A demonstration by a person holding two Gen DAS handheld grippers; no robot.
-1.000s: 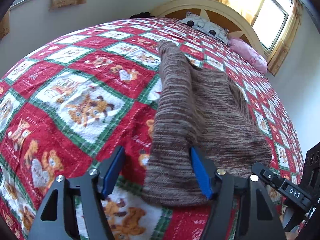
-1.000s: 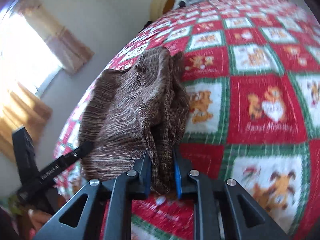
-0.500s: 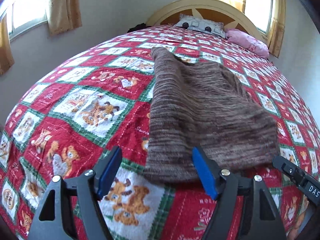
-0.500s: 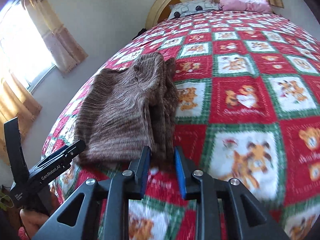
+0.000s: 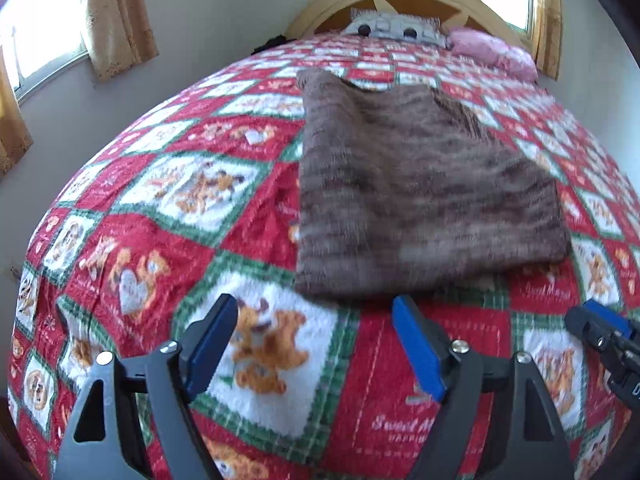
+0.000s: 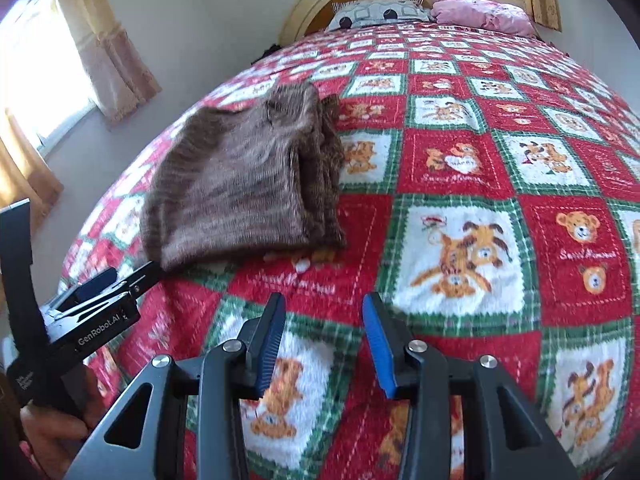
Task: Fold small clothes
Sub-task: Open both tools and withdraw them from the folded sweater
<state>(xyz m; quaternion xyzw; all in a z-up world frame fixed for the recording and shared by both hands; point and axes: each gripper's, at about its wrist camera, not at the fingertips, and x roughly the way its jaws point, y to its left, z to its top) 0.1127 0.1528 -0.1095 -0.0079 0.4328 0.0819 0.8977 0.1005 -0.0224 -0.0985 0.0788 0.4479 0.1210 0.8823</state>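
the folded brown knit sweater point(image 5: 420, 196) lies flat on the bed's teddy-bear quilt point(image 6: 460, 248), just beyond the left gripper point(image 5: 316, 344) and right gripper point(image 6: 324, 340), both with jaws opening and nothing between them.

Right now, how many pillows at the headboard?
2. A grey-and-white patterned pillow lies at the middle of the curved wooden headboard; a pink crumpled pillow sits just right of it. Both lie on the red checked teddy-bear bedspread. More could be hidden behind them.
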